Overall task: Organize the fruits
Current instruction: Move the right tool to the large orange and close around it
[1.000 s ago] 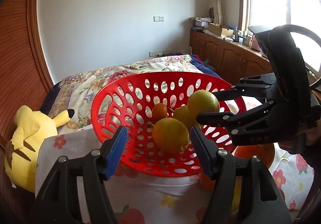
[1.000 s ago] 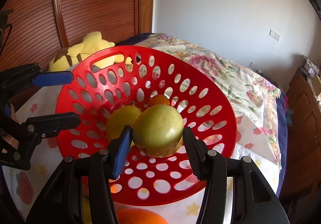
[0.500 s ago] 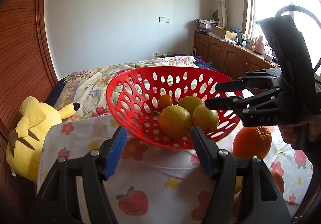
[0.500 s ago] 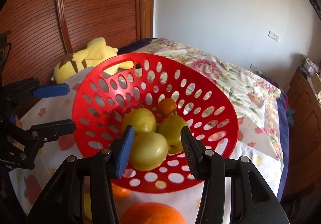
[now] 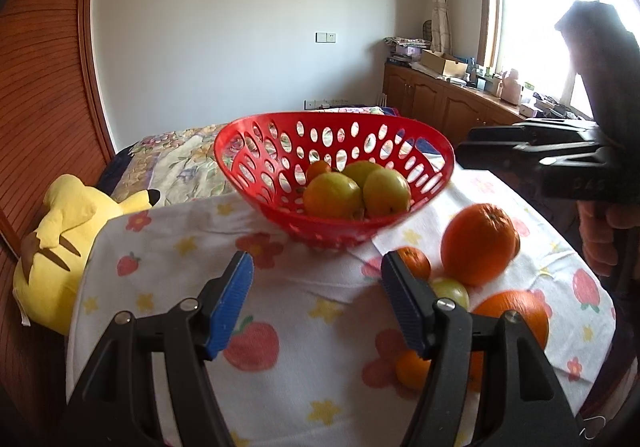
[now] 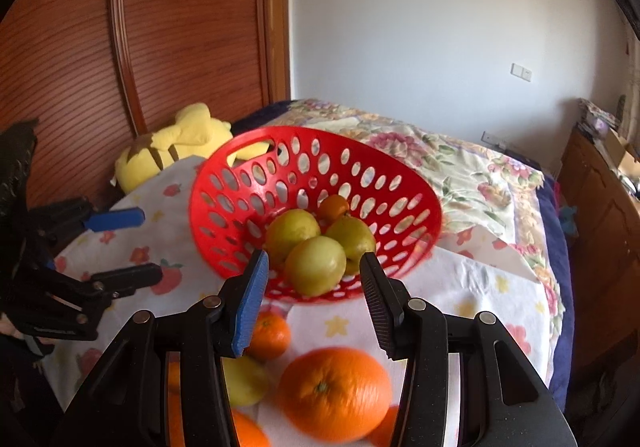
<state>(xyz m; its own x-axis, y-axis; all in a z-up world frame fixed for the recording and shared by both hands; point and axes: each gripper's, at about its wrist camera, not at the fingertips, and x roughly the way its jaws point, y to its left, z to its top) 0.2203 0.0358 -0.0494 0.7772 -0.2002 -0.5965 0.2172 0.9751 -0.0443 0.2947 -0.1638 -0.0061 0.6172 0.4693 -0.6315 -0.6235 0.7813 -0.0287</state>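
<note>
A red perforated basket [image 5: 260,167] [image 6: 224,215] stands on the fruit-print tablecloth and holds three yellow-green fruits [image 5: 332,195] [image 6: 316,265] and a small orange [image 5: 318,169] [image 6: 333,207]. A large orange [image 5: 478,243] [image 6: 334,393], small oranges [image 5: 416,261] [image 6: 270,335] and a green fruit [image 5: 450,291] [image 6: 244,381] lie on the cloth in front of it. My left gripper [image 5: 316,299] [image 6: 132,243] is open and empty, before the basket. My right gripper [image 6: 314,303] is open and empty, above the loose fruit; it shows at the right of the left wrist view [image 5: 520,155].
A yellow plush toy [image 5: 60,243] [image 6: 176,143] lies at the table's left edge against a wooden panel wall. A bed with a floral cover [image 6: 460,167] is behind the table. Wooden cabinets [image 5: 440,103] stand under the window.
My right gripper has let the yellow-green fruit go into the basket and has drawn back. My left gripper has drawn back too. Loose fruit on the cloth has come into view.
</note>
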